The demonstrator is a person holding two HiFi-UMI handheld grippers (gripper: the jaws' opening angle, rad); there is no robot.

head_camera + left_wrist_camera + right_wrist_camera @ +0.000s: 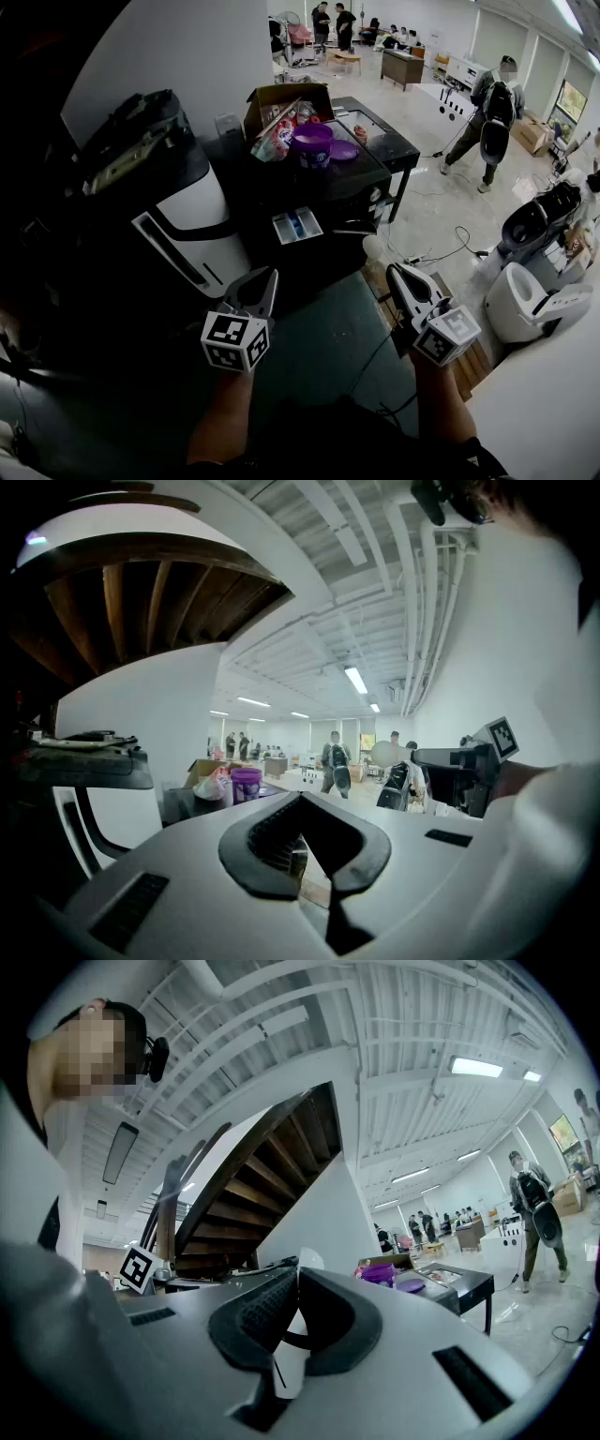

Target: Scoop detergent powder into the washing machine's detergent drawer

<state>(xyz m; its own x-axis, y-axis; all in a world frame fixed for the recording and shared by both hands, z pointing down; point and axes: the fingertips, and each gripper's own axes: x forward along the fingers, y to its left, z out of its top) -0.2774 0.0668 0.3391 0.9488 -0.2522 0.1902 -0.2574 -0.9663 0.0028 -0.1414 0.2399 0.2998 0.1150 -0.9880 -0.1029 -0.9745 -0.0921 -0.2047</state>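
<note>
The black washing machine (323,192) stands ahead of me with its white detergent drawer (281,231) pulled out. On top sit a purple detergent tub (312,143), also in the gripper views (246,783) (378,1272), and its purple lid (344,150) beside it. My left gripper (267,275) and right gripper (394,272) hover low, well short of the machine, both shut and empty. Each points toward the machine from either side of the drawer.
A cardboard box (281,105) with bags is behind the tub. A black-and-white appliance (178,211) stands to the left. Toilets (525,300) and floor cables (441,253) lie to the right. A person (495,117) stands further back. A black table (384,136) adjoins the machine.
</note>
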